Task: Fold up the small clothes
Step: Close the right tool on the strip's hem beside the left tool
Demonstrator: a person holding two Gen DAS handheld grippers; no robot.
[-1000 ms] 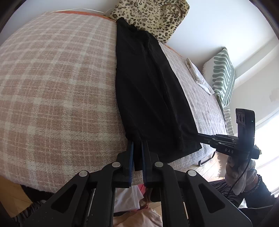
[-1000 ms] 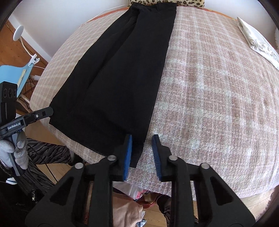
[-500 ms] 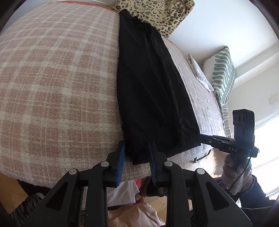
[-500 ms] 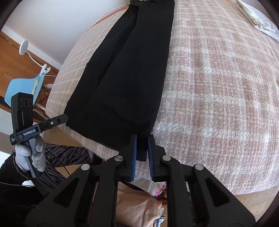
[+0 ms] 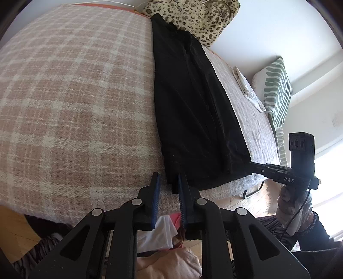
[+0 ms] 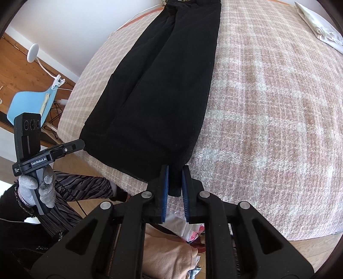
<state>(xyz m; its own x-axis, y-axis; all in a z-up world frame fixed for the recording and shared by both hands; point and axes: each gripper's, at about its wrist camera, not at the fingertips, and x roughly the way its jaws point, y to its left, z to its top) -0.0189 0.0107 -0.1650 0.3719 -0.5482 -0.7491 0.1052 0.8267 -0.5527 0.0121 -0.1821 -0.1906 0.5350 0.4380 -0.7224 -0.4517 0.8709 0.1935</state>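
A long black garment (image 5: pixel 193 103) lies stretched out flat on the pink plaid bed cover (image 5: pixel 75 90), running from the near edge to the far end; it also shows in the right wrist view (image 6: pixel 163 85). My left gripper (image 5: pixel 168 188) is open at the garment's near left corner, the cloth edge just by its right finger. My right gripper (image 6: pixel 174 182) has its jaws slightly apart around the near right corner, with cloth between the blue pads. Each gripper shows from the side in the other's view, the left gripper (image 6: pixel 70 148) and the right gripper (image 5: pixel 255 166).
A leopard-print pillow (image 5: pixel 197 19) sits at the far end of the bed. A folded white cloth (image 6: pixel 319 28) lies at the far right. A green striped cushion (image 5: pixel 276 92) leans by the wall. A pile of clothes (image 6: pixel 171 253) is below the bed edge. A blue chair (image 6: pixel 27 103) stands left.
My left gripper was shut on the near left corner, then opened and let it go. My right gripper closed in on the near right corner and has now eased slightly apart.
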